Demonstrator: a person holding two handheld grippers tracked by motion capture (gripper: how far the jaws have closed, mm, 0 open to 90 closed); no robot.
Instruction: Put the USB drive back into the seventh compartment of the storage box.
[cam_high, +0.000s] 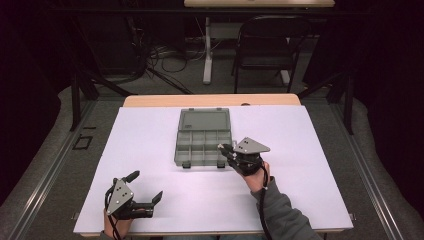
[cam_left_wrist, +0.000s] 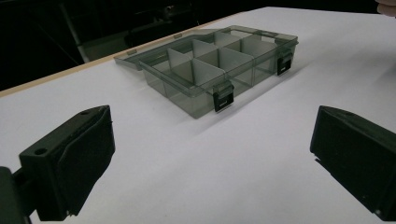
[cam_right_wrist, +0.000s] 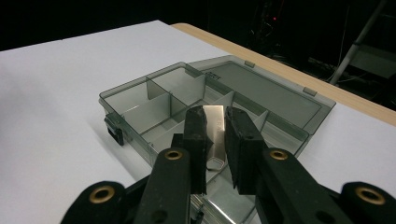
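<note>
Black jaws of the right gripper (cam_right_wrist: 215, 122) stand pinched narrow on a thin strip of bright metal, a small flat wrench (cam_right_wrist: 216, 140) by the look of the hexagonal opening low on it, though much of it is hidden between the pads. In the high view that gripper (cam_high: 223, 148) sits at the near right corner of the grey compartment box (cam_high: 202, 137), its tip just over the box's rim. The box lies open on the white table sheet (cam_high: 150, 140), lid folded flat on its far side, dividers marking off two rows of cells that look empty; two dark latches hang on its near wall.

Judging from this, the step in hand is placing the wrench into a cell at the box's near right corner. The next move calls for lowering the strip past the dividers so it lies within one cell, then spreading the jaws and lifting clear without dragging the box.

Well away from the box, toward its near left side, the left gripper (cam_high: 147, 187) rests wide apart and holds nothing. Its own view looks across bare sheet at the box (cam_left_wrist: 210, 65).
</note>
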